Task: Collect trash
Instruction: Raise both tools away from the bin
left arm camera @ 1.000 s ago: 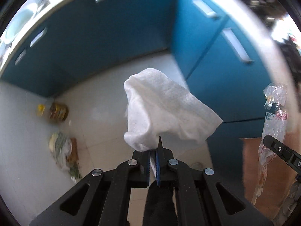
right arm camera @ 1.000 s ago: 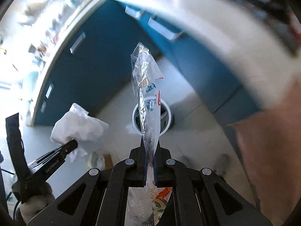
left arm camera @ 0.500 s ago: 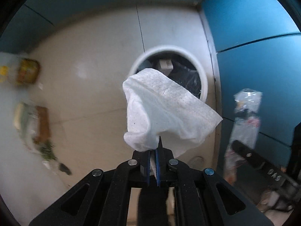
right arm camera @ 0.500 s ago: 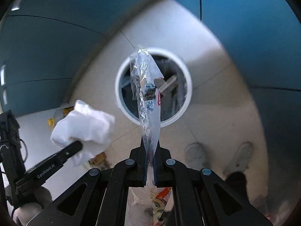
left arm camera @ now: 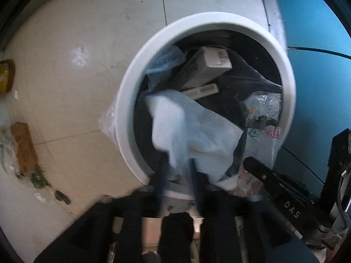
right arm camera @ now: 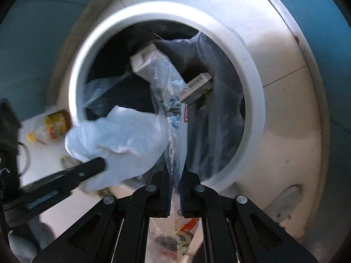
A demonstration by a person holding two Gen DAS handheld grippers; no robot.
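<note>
A round white trash bin (left arm camera: 129, 100) with a dark liner stands on the tiled floor, holding boxes and wrappers; it also shows in the right wrist view (right arm camera: 254, 100). My left gripper (left arm camera: 177, 175) has its blurred fingers spread, with a white tissue (left arm camera: 193, 131) hanging between them over the bin mouth; the tissue shows in the right wrist view (right arm camera: 122, 140). My right gripper (right arm camera: 174, 188) is shut on a clear plastic wrapper (right arm camera: 173, 109), held over the bin beside the tissue. The wrapper appears at the right of the left wrist view (left arm camera: 261, 144).
Blue cabinets (left arm camera: 318, 76) stand right behind the bin. A yellow-labelled jar (right arm camera: 57, 125) and scraps with a brown box (left arm camera: 24, 149) lie on the floor left of the bin. A grey patch (right arm camera: 283, 199) marks the floor at lower right.
Both grippers have dropped close to the bin, which now fills both views. My left fingers have spread apart around the tissue. The right gripper still pinches the wrapper.
</note>
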